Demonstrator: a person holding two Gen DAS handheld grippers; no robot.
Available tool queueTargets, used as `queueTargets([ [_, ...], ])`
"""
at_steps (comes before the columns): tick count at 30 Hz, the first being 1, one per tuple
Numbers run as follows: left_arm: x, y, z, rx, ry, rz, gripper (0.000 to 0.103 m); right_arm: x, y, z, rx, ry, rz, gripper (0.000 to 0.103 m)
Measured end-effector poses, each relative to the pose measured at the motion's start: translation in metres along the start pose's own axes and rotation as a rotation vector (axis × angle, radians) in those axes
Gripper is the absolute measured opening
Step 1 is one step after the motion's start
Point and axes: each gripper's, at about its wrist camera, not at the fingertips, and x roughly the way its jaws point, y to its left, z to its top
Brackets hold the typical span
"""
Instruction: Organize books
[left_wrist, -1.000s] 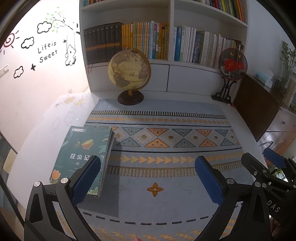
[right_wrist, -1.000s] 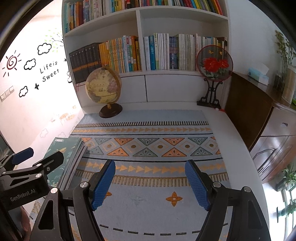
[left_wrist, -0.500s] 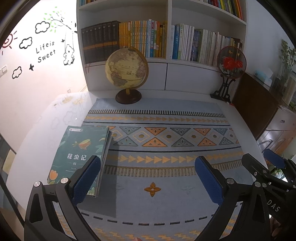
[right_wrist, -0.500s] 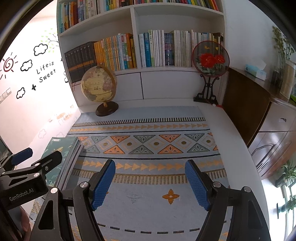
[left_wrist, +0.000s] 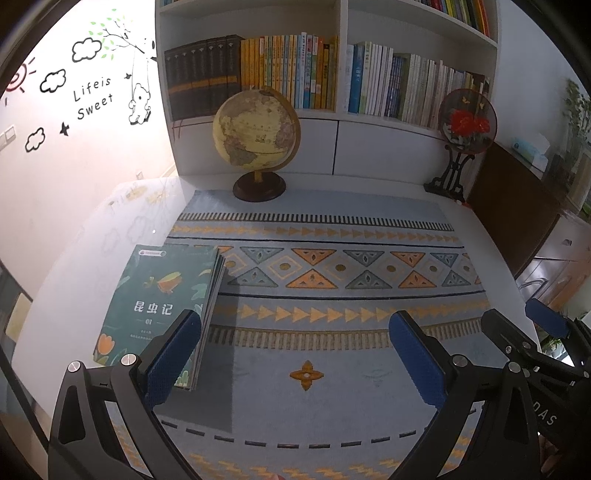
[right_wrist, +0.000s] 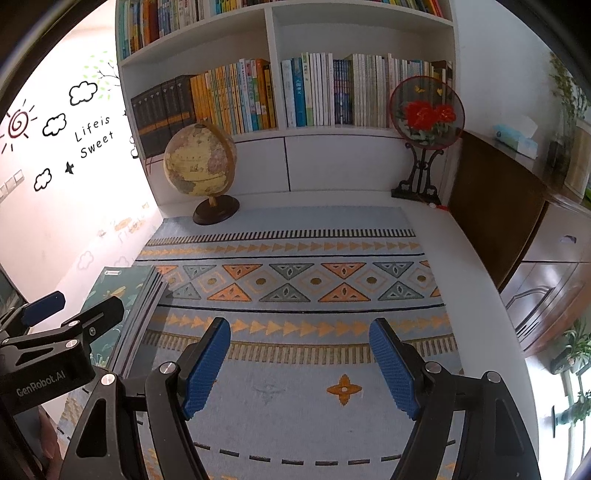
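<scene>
A stack of thin dark green books (left_wrist: 162, 295) lies flat at the left edge of the patterned mat (left_wrist: 317, 280); the right wrist view shows the same stack (right_wrist: 125, 299) at its left. My left gripper (left_wrist: 295, 332) hangs open above the mat, its left pad just over the stack's near right corner, nothing between its fingers. My right gripper (right_wrist: 299, 343) is open too, over bare mat to the right of the stack. Each gripper's body shows at the edge of the other's view.
A globe (left_wrist: 256, 127) on a dark base stands at the mat's far left. A round red-flower ornament on a black stand (left_wrist: 466, 123) stands at the far right. Behind them a white bookshelf (left_wrist: 332, 74) holds rows of upright books. A brown cabinet (right_wrist: 517, 206) flanks the right.
Both views have tilted slightly, so the shelf and globe sit a little differently in frame. Both grippers stay open and the book stack has not moved.
</scene>
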Motion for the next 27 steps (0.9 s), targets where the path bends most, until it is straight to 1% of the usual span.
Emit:
queueTargets([
  [11,0.005,-0.005,-0.004,0.015,0.025,-0.021,0.102,0.004,-0.007,-0.004,0.026,0.024,-0.010,0.076],
  [27,0.004,0.001,-0.015,0.030,0.025,0.002,0.102,0.005,0.006,-0.011,-0.002,0.044,-0.009,0.076],
])
